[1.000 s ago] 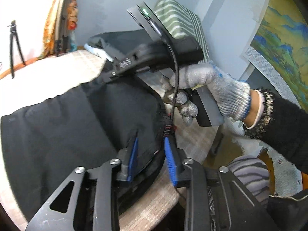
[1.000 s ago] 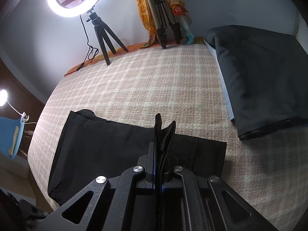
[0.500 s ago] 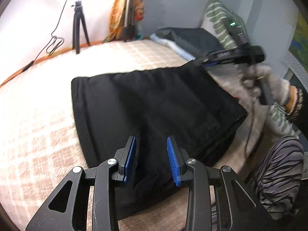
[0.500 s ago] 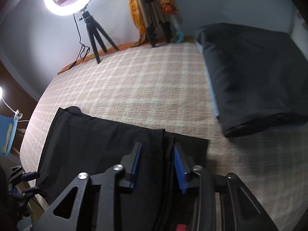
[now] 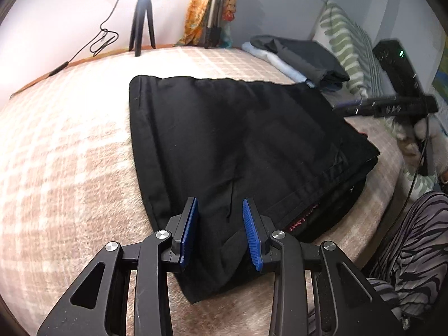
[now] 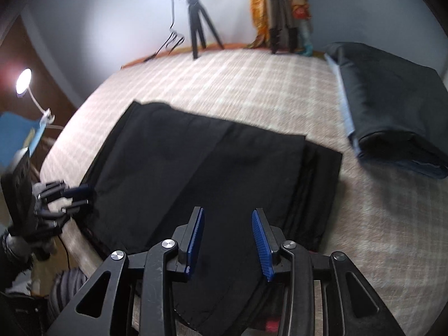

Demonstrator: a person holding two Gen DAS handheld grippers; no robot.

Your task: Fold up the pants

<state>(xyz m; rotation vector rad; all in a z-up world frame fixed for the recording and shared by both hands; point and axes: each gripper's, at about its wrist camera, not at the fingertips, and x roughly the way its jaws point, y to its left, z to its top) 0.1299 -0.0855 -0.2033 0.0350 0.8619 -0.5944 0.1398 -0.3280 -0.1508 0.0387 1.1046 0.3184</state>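
The black pants (image 5: 238,140) lie folded flat in layers on the checked bedspread (image 5: 70,154); they also show in the right wrist view (image 6: 210,173). My left gripper (image 5: 221,224) is open and empty, hovering over the pants' near edge. My right gripper (image 6: 228,232) is open and empty over the pants' near side. The right gripper also shows at the right edge of the left wrist view (image 5: 383,106), and the left gripper at the left edge of the right wrist view (image 6: 72,198).
A stack of folded dark and light blue clothes (image 6: 392,112) lies at the far right of the bed. A striped pillow (image 5: 350,47) is beyond it. A ring light on a tripod (image 6: 196,28) and leaning stands (image 6: 280,14) are at the far edge.
Both grippers let go of the pants and opened, then pulled back. The folded pants now lie flat on the bed.
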